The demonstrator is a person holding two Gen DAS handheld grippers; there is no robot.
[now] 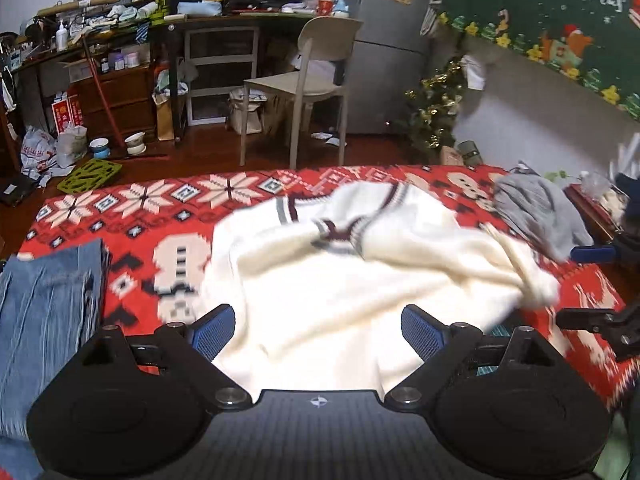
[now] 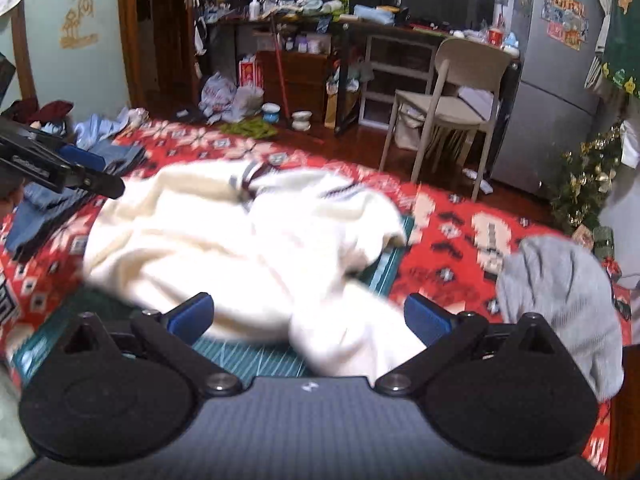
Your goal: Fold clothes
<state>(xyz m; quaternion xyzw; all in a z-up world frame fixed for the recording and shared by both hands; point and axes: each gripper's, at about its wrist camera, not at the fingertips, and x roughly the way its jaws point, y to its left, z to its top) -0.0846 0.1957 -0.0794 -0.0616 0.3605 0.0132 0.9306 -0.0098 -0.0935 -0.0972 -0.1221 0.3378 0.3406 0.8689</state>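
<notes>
A cream knit sweater with dark striped trim lies crumpled in the middle of the red patterned blanket. My left gripper is open, its blue pads standing on either side of the sweater's near hem with nothing pinched. In the right wrist view the same sweater spreads ahead, blurred, partly over a green cutting mat. My right gripper is open too, with a fold of the sweater lying between its pads. The left gripper's black finger shows at the left edge there.
Folded blue jeans lie on the blanket's left. A grey garment is heaped on the right, also grey garment. Beyond the blanket stand a beige chair, a cluttered desk, a fridge and a small Christmas tree.
</notes>
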